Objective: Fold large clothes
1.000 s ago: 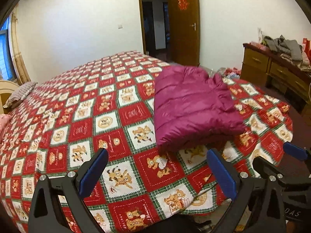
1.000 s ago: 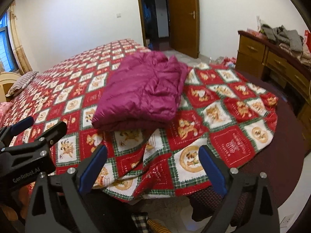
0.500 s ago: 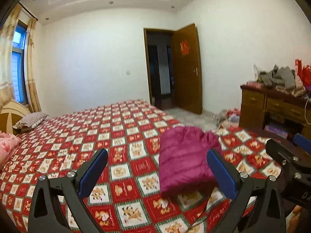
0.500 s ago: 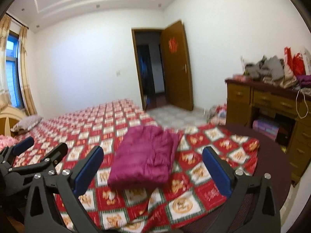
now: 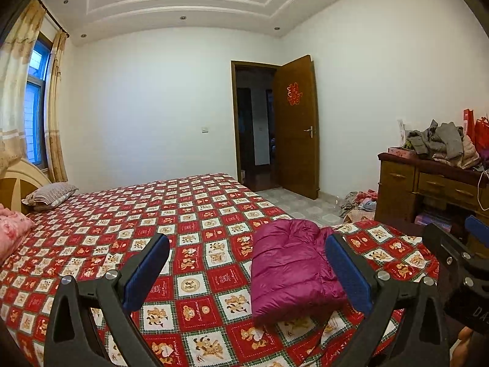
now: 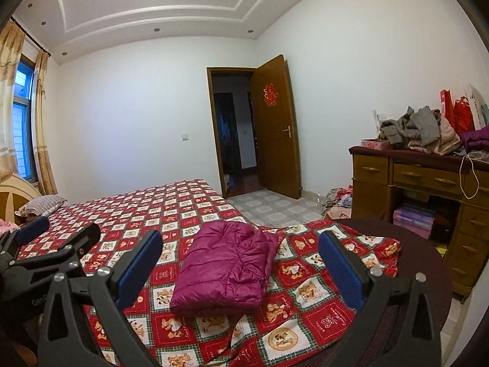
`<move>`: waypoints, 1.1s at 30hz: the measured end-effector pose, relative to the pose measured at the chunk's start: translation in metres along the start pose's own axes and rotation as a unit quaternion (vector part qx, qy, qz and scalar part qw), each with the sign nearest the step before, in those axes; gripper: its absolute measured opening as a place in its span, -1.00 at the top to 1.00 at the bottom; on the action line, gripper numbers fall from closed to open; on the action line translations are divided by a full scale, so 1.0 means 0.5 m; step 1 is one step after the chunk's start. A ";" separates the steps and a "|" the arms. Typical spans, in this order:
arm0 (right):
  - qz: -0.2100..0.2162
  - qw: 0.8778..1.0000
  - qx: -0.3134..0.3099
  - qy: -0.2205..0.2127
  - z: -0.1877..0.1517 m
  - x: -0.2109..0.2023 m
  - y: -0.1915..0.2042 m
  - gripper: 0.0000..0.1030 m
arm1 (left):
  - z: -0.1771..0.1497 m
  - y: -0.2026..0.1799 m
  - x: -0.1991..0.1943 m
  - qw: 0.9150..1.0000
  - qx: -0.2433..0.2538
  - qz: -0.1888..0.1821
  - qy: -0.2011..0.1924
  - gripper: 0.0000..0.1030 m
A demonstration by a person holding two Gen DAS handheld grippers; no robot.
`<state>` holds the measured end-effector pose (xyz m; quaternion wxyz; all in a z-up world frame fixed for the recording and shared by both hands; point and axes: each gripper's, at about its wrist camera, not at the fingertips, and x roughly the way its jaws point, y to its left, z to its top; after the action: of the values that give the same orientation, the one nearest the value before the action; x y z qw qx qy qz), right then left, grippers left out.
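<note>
Two grippers, left gripper [image 5: 246, 267] and right gripper [image 6: 240, 263], hang side by side with jaws spread wide, grasping nothing. The folded magenta jacket [image 6: 227, 267] lies ahead beyond them on the red patterned bedspread [image 6: 146, 211], unobstructed. A cluttered wooden dresser [image 6: 428, 189] stands off right.

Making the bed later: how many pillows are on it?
2: a striped pillow by the headboard, a pink one at the frame's left edge. More may be hidden.
</note>
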<state>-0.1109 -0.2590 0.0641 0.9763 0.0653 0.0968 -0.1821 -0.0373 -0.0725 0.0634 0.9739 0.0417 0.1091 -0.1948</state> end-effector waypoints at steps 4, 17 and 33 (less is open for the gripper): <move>0.001 1.000 0.002 0.000 -0.003 -0.005 0.000 -1.00 | -0.003 -0.003 -0.004 1.000 0.001 -0.001 0.000 -0.98; 0.003 1.000 0.001 0.005 -0.002 -0.002 -0.004 -1.00 | -0.004 -0.005 -0.005 1.000 0.001 -0.002 0.003 -0.98; 0.004 1.000 0.002 0.005 0.000 0.000 -0.001 -1.00 | -0.007 -0.002 -0.004 1.000 -0.001 -0.002 0.001 -0.98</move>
<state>-0.1112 -0.2593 0.0639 0.9763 0.0683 0.1016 -0.1783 -0.0401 -0.0721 0.0605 0.9734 0.0408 0.1105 -0.1965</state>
